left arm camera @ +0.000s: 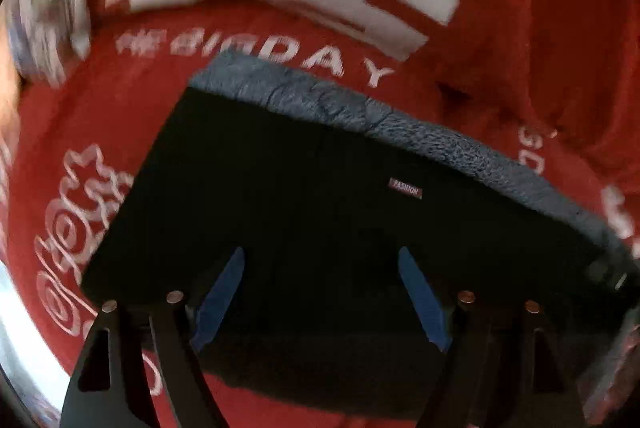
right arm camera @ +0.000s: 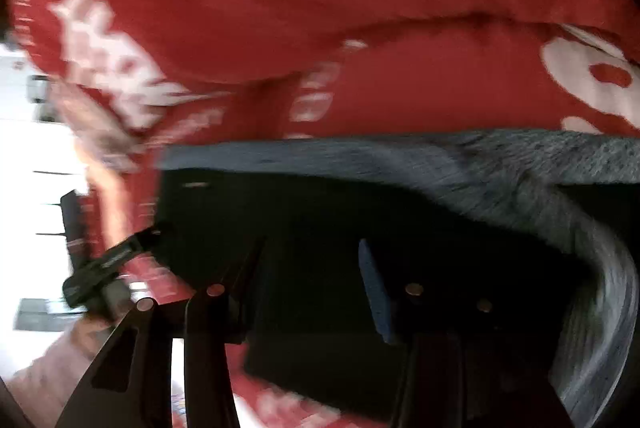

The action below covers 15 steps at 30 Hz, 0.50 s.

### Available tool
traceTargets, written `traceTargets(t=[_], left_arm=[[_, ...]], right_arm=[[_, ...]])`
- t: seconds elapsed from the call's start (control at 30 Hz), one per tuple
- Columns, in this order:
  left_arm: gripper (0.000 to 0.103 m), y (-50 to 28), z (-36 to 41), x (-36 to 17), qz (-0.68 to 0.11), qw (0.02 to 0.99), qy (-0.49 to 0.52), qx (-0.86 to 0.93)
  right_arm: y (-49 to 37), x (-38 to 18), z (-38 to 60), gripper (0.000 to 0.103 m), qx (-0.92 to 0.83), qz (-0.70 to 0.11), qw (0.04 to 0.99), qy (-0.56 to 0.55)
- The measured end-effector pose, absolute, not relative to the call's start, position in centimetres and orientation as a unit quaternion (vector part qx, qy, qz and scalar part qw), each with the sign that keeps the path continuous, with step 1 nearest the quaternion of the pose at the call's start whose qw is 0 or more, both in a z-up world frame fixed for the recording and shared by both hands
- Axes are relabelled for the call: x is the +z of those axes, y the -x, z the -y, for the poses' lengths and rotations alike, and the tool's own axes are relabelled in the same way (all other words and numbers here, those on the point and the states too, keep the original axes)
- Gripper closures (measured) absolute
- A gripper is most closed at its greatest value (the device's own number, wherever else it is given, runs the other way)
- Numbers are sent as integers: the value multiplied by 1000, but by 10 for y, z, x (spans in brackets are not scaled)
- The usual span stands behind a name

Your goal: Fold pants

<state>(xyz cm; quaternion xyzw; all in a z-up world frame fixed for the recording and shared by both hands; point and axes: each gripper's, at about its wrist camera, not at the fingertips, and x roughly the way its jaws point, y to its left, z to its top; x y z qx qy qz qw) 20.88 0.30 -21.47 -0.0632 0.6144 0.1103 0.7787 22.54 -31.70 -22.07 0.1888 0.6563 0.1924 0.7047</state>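
Left wrist: left hand-held gripper (left arm camera: pixel 322 260) jaws apart, empty, over the folded black pants (left arm camera: pixel 304 187) lying on the red cloth (left arm camera: pixel 500 39).
Right wrist: right hand-held gripper (right arm camera: pixel 310 252) half open, empty, above the pants' edge. Fold looks just released; next probably regrasp for another fold.

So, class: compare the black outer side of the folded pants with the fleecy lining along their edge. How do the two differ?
The black outer side is smooth, near-black and broad, and it bears a small red "FASHION" tag. The fleecy lining is fuzzy, grey-blue and shows only as a narrow band along the far edge, with no tag. Both belong to the same pants, lying on the red printed cloth.
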Motion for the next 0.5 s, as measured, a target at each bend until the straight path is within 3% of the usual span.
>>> traceTargets(t=[0.03, 0.1, 0.17, 0.23, 0.27, 0.5], left_arm=[[22, -208, 6, -212, -613, 782, 34, 111], [22, -202, 16, -203, -614, 782, 17, 104], [22, -194, 24, -191, -616, 782, 12, 94], [22, -182, 44, -174, -617, 785, -4, 65], [22, -177, 57, -168, -616, 786, -16, 50], [22, -142, 187, -143, -632, 762, -45, -133]], right_arm=[[-232, -225, 328, 67, 172, -647, 717, -194], [-237, -216, 350, 66, 145, -631, 726, -231], [-231, -198, 380, 61, 133, -606, 731, -283], [-217, -176, 409, 46, 127, -589, 739, -302], [-205, -164, 425, 44, 128, -579, 744, -308], [-93, -143, 509, 43, 70, -582, 730, -352]])
